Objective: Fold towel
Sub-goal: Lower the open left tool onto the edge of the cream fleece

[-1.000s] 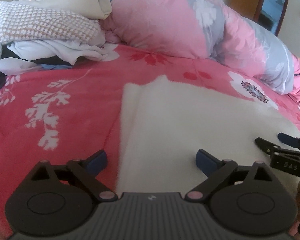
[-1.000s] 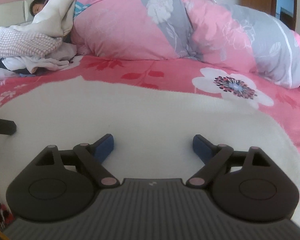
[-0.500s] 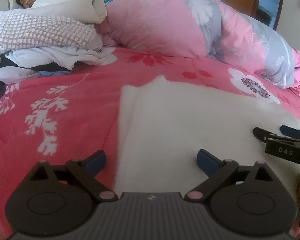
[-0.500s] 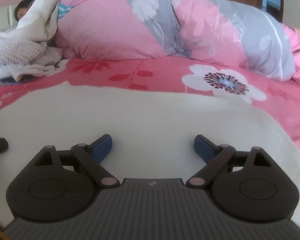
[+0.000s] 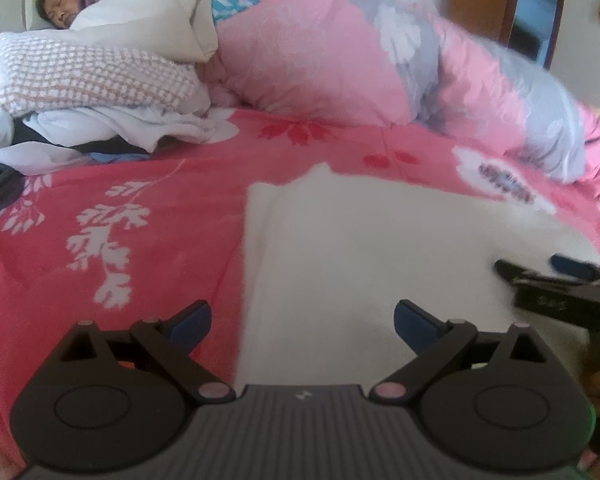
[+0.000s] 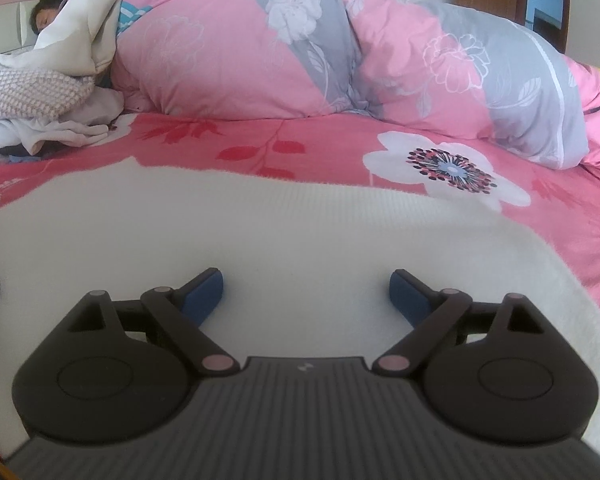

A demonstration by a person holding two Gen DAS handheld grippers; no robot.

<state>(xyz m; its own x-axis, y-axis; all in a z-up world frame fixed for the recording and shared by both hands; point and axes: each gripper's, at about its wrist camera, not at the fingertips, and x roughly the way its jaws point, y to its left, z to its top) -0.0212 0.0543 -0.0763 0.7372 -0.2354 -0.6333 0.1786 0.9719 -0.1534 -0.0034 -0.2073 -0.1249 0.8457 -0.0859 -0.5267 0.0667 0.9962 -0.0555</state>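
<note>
With both the left hand-held gripper [image 5: 302, 322] and right hand-held gripper [image 6: 306, 290] spread wide and empty, we hover over the white towel [image 6: 300, 236] lying flat on the bed [image 5: 140, 216] ahead, apparently about to pinch its near edge.

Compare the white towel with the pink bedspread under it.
The towel is plain white; the bedspread is pink with white leaf and flower prints. The towel covers only a patch near the grippers; the bedspread runs on past its edges. The towel shows a fine ribbed weave; the bedspread looks smooth. Both lie flat.
</note>
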